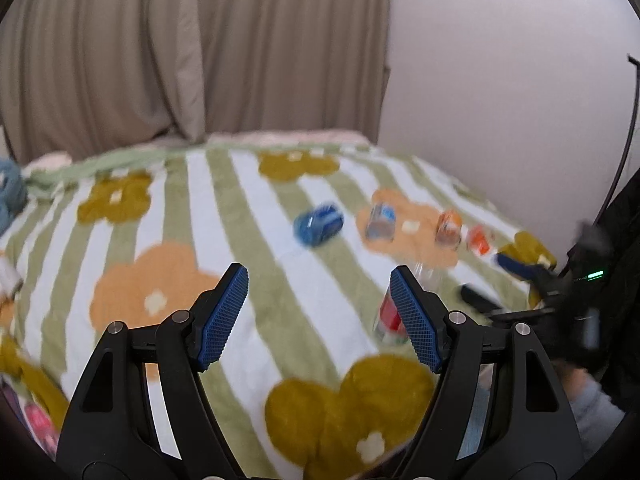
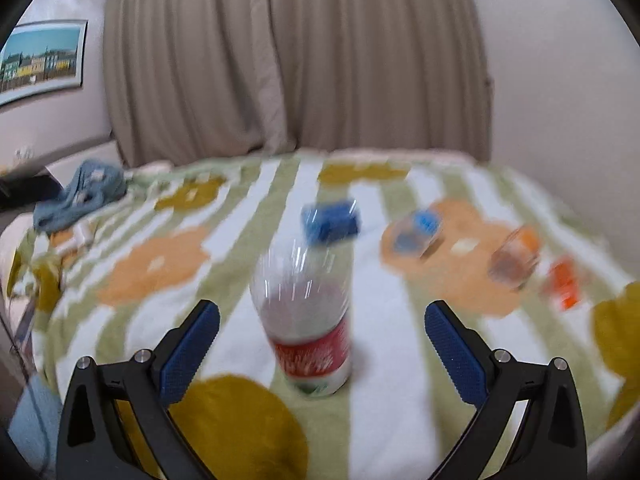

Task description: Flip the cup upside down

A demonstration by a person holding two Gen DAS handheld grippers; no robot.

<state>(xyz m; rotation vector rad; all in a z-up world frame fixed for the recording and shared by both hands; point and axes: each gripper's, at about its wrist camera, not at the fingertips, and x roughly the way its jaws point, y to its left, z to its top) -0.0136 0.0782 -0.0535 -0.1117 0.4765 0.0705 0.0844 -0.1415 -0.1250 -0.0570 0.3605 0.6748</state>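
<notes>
A clear plastic cup with a red label (image 2: 310, 320) stands upright on the flowered, striped blanket (image 2: 392, 400). Motion blur hides which end faces up. My right gripper (image 2: 323, 306) is open, its blue-padded fingers on either side of the cup and a little short of it, not touching. In the left wrist view the same cup (image 1: 386, 316) shows partly behind my left gripper's right finger. My left gripper (image 1: 319, 272) is open and holds nothing. The right gripper (image 1: 496, 280) appears there at the right, blurred.
Several small cups lie farther back on the blanket: a blue one (image 2: 330, 220), a clear one with blue (image 2: 416, 234), a clear one with orange (image 2: 514, 258) and an orange one (image 2: 564, 282). A blue cloth (image 2: 80, 196) is bunched at the far left. Curtains hang behind the bed.
</notes>
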